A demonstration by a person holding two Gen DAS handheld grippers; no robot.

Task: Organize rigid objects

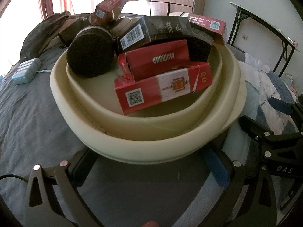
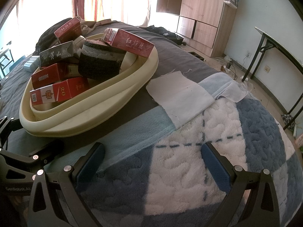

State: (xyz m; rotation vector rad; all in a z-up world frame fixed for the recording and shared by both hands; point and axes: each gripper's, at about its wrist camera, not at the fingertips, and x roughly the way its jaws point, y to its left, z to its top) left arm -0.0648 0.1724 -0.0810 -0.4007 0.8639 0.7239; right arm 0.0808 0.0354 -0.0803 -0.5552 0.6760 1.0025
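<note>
- A cream tray (image 1: pixel 144 147) with a thick rolled rim sits on a bed (image 1: pixel 28 113) covered in grey sheet, and it is heaped with rigid things.
- Nearest the tray's front rim lies a red-and-white pack marked 20 (image 1: pixel 162 89); on top of it rests a red DIAMOND pack (image 1: pixel 157 59), and above that a black pack with a barcode (image 1: pixel 151 31).
- At the tray's left a round dark scouring pad (image 1: pixel 89 56) stands on edge; a second dark pad (image 2: pixel 100 64) leans at the tray's right, with a red pack (image 2: pixel 130 42) resting on it and on the rim.
- Another red pack (image 1: pixel 109 8) tilts up at the tray's far side.
- Left of the tray, on the sheet, lies a pale blue device (image 1: pixel 26 70).
- Right of the tray, a white cloth (image 2: pixel 180 96) lies flat on a blue-and-white fleece blanket (image 2: pixel 189 170).
- The left gripper (image 1: pixel 151 170) sits just before the tray's front rim, jaws spread wide and empty.
- The right gripper (image 2: pixel 151 162) hovers over the blanket to the tray's right, fingers also wide apart, holding nothing.
</note>
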